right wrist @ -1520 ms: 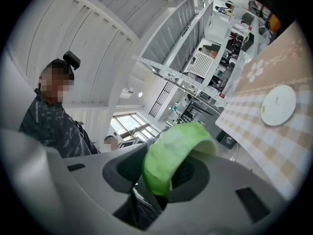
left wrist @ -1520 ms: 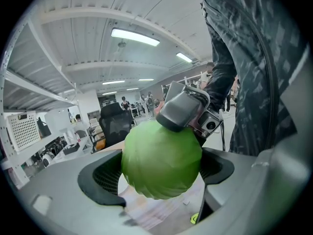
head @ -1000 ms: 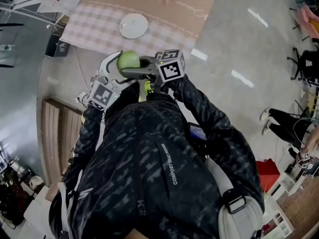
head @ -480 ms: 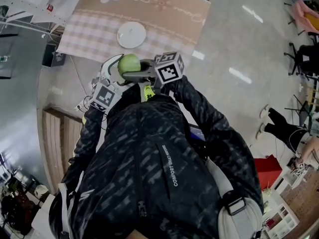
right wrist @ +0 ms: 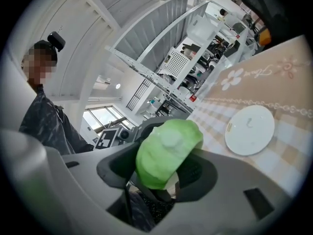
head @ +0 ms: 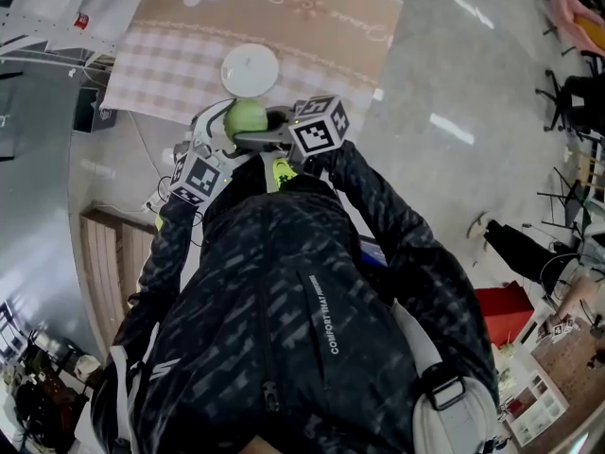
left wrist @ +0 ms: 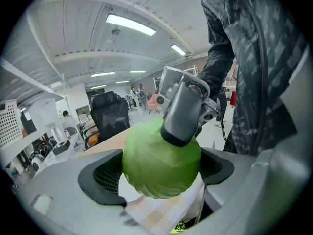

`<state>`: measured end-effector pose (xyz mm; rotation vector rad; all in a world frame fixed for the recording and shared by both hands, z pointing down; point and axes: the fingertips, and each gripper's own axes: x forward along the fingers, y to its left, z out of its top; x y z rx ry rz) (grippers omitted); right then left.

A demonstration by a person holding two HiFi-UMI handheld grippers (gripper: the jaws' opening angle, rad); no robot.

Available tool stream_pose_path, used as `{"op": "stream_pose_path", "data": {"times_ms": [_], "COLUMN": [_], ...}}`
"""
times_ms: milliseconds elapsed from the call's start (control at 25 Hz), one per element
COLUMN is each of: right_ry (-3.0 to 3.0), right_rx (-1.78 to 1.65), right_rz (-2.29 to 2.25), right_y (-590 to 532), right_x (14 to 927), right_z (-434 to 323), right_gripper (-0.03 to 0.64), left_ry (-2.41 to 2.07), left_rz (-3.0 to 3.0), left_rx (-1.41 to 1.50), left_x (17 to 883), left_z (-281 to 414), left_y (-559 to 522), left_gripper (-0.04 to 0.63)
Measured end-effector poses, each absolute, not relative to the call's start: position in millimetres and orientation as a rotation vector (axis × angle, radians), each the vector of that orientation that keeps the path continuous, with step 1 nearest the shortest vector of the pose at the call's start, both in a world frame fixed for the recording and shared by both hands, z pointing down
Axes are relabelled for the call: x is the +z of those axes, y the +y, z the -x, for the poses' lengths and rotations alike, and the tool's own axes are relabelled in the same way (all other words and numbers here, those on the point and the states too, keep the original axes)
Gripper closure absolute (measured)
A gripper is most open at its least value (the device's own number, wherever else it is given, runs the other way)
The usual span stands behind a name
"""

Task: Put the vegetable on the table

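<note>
Green vegetable (head: pixel 246 118) carried nearer table (head: pixel 161 55), upper left. Left gripper (left wrist: pixel 160 173) pinching it. Right gripper (right wrist: pixel 161 175) jaws just spread, vegetable between them; release likely starting.

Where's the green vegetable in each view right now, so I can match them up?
Head view: green vegetable upper centre-left, just below the white plate.
Left gripper view: green vegetable dead centre, lower half.
Right gripper view: green vegetable centre, lower half.
Shared landmark: checked tablecloth.
</note>
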<state>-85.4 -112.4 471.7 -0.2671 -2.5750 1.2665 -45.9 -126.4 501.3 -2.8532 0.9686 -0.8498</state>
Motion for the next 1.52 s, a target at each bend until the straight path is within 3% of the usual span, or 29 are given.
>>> {"op": "stream_pose_path", "data": {"times_ms": [720,800,1520], "right_ry": [-2.494,-2.491,-2.450], "right_rx": [1.300,1.296,1.318], "right_rz": [0.039,0.012,-0.199], "right_y": [-162,-168,-218], "right_x": [518,524,563], "right_z": [95,96,116], "right_gripper": [0.343,0.305,0.307], "left_ry": [0.822,0.814,0.741], "left_rz": [2.891,2.897,2.966], "left_rx": [-0.929,-0.931,-0.970], "left_x": [539,542,581], "left_z": [62,65,95], "left_y": [-165,-170,-214], "left_gripper": [0.138,0.138,0.138]}}
